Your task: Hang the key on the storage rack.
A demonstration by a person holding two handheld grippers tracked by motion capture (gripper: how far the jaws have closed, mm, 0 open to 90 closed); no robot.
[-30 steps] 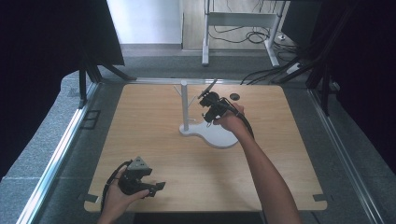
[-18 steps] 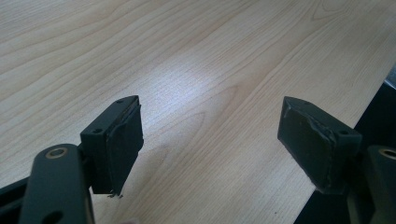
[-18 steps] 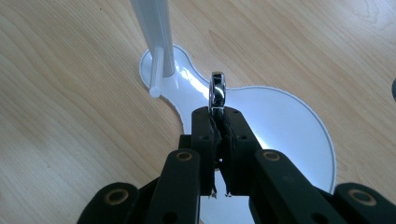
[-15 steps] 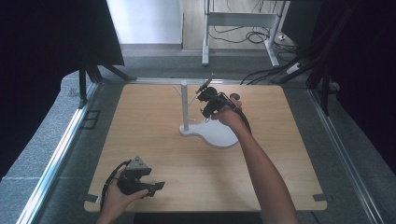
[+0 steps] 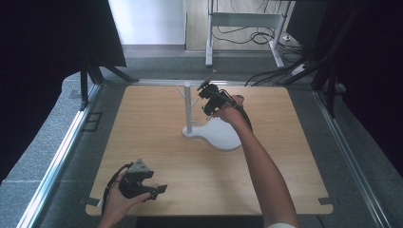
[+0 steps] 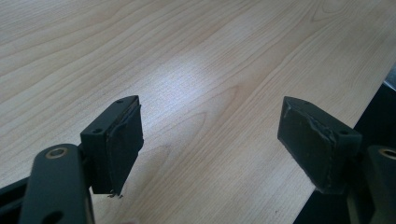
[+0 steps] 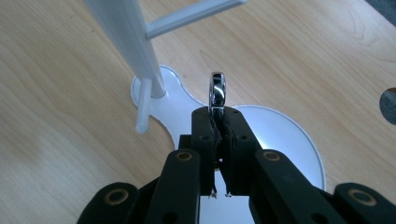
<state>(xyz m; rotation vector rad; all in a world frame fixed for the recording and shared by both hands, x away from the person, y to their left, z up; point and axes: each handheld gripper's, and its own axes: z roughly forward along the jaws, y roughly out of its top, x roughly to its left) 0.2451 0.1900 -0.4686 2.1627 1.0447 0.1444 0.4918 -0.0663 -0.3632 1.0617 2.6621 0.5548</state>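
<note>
From high up, we see the right gripper (image 5: 207, 93) at about 12 o'clock on the wooden table (image 5: 142, 133), close to the top of the white stand (image 5: 188, 110). Our right arm reaches far out over the table and the wrist bends up, so the gripper sits up by the stand's thin pegs. We think the step is to hang a small shiny ring on a peg. To do it well, we should move slowly, line the hole of the ring up with the tip of a peg, and slide it on before we let go. The left gripper (image 5: 154, 190) rests low at about 7 o'clock, near the table's front edge, well apart from the stand.

Looking along the left gripper, we see its two black jaws standing wide apart with nothing between them. Just bare wood lies under them. That hand lies flat and points across the table.

Looking along the right gripper, we see the jaws squeezed tight on the metal ring (image 7: 217, 91). The ring stands up on its edge above the pads. One peg (image 7: 144, 106) pokes out at 10 o'clock from the ring, near but not touching. The gripper tips down toward the stand's white base (image 7: 280, 135).
</note>
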